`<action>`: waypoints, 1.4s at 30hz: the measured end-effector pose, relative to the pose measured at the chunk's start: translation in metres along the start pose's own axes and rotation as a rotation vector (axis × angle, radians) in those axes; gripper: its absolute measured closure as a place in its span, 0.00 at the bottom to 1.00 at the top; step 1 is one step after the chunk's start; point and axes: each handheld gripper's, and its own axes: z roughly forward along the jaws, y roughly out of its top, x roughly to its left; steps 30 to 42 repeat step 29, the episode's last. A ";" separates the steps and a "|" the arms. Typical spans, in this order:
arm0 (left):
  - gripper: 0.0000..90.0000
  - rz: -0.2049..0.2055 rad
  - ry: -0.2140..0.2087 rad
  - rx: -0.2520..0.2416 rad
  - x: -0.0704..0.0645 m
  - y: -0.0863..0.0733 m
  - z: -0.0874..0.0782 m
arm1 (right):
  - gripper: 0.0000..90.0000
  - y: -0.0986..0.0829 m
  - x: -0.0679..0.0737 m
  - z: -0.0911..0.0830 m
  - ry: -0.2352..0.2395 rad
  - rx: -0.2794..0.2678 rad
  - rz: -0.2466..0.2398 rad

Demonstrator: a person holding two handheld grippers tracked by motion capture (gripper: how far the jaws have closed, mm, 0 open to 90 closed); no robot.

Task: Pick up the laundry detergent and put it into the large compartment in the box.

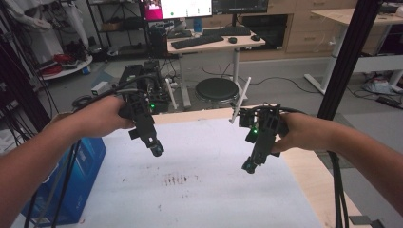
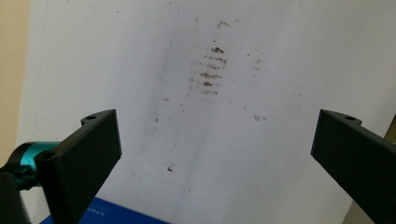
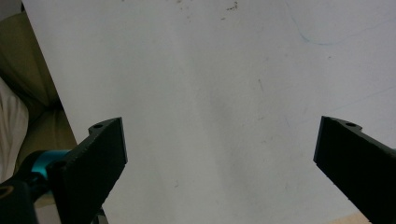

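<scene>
White sheeting (image 1: 209, 190) covers the wooden table (image 1: 309, 171), bare but for a patch of brown smudges (image 1: 179, 179) near its middle. At about nine o'clock, off the table's edge, sits a blue box (image 1: 88, 161); its lettering is too small to read. The left gripper (image 1: 157, 151) hangs above the sheet at roughly ten o'clock from the smudges, tilted down toward them, and in the left gripper view its jaws stand wide apart with nothing between them, the smudges lying ahead on the sheet. The right gripper (image 1: 249, 167) hovers at about two o'clock from the smudges, angled down and inward; in the right gripper view its jaws are likewise spread wide and empty over plain white surface. Neither gripper touches anything, so this looks like a ready pose with no grasp begun. Any next move would call for something to be brought within reach. No brand or label can be read anywhere.
</scene>
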 end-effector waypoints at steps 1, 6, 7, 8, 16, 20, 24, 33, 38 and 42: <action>0.02 -0.003 0.000 -0.005 0.001 0.000 0.000 | 0.02 0.000 0.000 0.001 -0.001 0.006 0.006; 0.02 -0.005 -0.001 0.004 0.002 -0.003 0.004 | 0.02 0.002 -0.001 0.003 0.004 0.011 -0.002; 0.02 -0.002 -0.006 0.011 0.002 -0.004 0.005 | 0.02 0.002 -0.002 0.003 0.005 0.007 -0.009; 0.02 -0.003 -0.009 0.005 0.001 -0.004 0.006 | 0.02 0.003 -0.002 0.004 0.006 0.010 0.000; 0.02 -0.009 -0.005 0.003 0.002 -0.006 0.004 | 0.02 0.004 -0.002 0.005 0.008 0.014 -0.001; 0.02 -0.009 -0.006 0.005 0.002 -0.006 0.004 | 0.02 0.004 -0.002 0.005 0.008 0.013 -0.006; 0.02 -0.006 -0.007 0.006 0.002 -0.006 0.004 | 0.02 0.005 -0.001 0.005 0.006 0.018 -0.002; 0.02 -0.010 -0.009 0.007 0.002 -0.007 0.004 | 0.02 0.005 0.000 0.005 0.007 0.019 -0.001; 0.02 -0.010 -0.009 0.007 0.002 -0.007 0.004 | 0.02 0.005 0.000 0.005 0.007 0.019 -0.001; 0.02 -0.010 -0.009 0.007 0.002 -0.007 0.004 | 0.02 0.005 0.000 0.005 0.007 0.019 -0.001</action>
